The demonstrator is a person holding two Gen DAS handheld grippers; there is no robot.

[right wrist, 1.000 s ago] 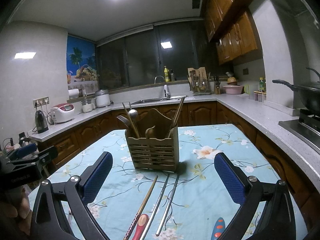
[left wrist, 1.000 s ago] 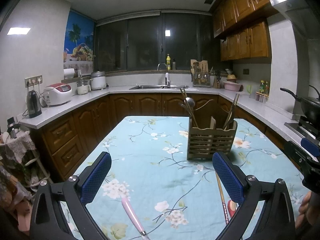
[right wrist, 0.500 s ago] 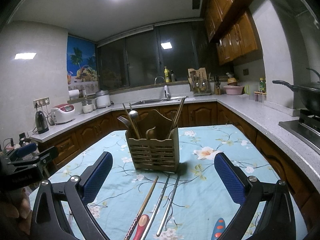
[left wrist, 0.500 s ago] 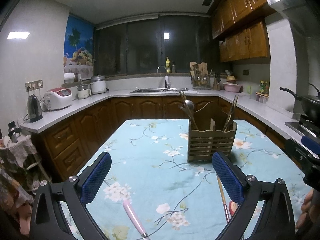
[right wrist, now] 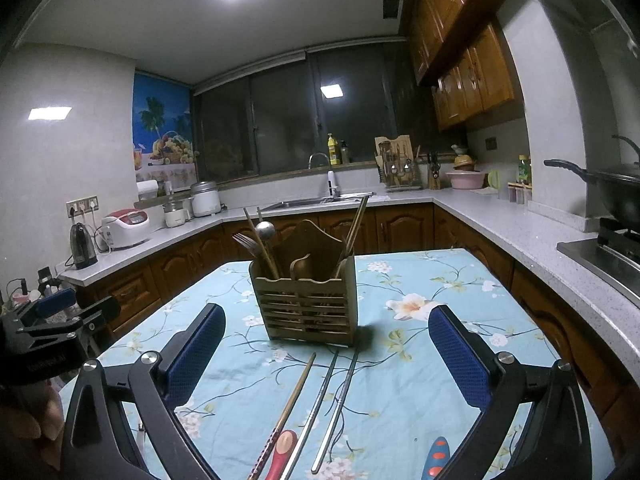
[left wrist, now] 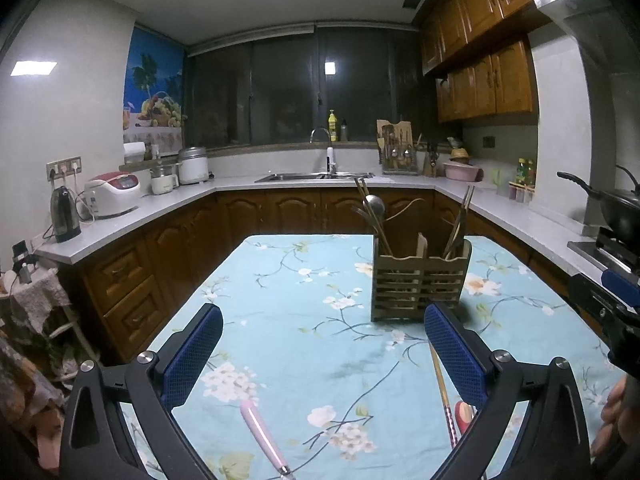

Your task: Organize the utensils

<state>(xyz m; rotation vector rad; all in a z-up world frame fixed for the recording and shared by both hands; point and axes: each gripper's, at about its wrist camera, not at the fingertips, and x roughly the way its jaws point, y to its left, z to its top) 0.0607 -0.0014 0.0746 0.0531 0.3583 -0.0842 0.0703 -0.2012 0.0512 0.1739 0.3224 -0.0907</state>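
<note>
A slatted wooden utensil holder [right wrist: 308, 304] stands on the floral tablecloth [right wrist: 420, 360] with chopsticks, a fork and a spoon in it; it also shows in the left wrist view [left wrist: 418, 284]. In front of it lie a wooden chopstick [right wrist: 290, 404], two metal chopsticks [right wrist: 334, 396], a red-handled utensil [right wrist: 282, 450] and a blue-handled one [right wrist: 436, 456]. A pink-handled utensil [left wrist: 260, 436] lies between the left gripper's fingers. My left gripper [left wrist: 322, 350] and right gripper [right wrist: 326, 350] are both open and empty, held above the table.
Kitchen counters [left wrist: 516, 224] run around the table on three sides with a sink [left wrist: 312, 177], a rice cooker [left wrist: 114, 194], a kettle [left wrist: 64, 214] and a wok [right wrist: 616, 192] on the stove. The right gripper's body shows at the right edge of the left wrist view [left wrist: 604, 300].
The left gripper's view has tilted up slightly. The right gripper has barely moved. Both stay open.
</note>
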